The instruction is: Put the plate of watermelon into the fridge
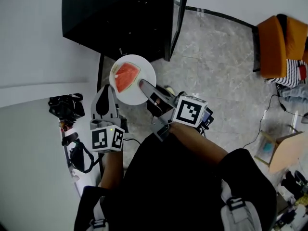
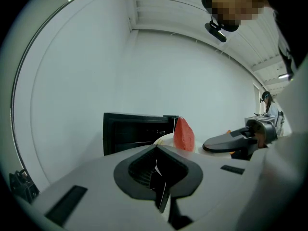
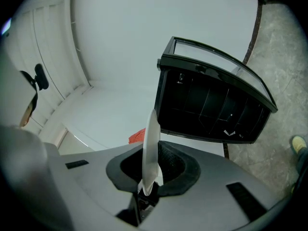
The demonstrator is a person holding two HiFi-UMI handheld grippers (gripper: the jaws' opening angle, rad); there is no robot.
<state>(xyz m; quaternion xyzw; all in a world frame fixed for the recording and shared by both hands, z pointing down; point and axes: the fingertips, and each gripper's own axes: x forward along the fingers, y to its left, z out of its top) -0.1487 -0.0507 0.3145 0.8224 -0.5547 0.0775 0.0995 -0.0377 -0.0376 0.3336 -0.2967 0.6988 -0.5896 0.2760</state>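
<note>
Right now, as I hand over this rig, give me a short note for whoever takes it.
Right tool: shut on the rim of the plate, holding it up with the watermelon slice on it.
Left tool: shut, nothing between its jaws, tips by the plate's rim; contact unclear.
Fridge: door open, plate in front of it, not yet inside.
Done: plate lifted. Left: set it inside, release, close the door.

Right gripper [image 1: 143, 83] clamped (turned on its side), left gripper [image 1: 106, 88] closed alongside.
</note>
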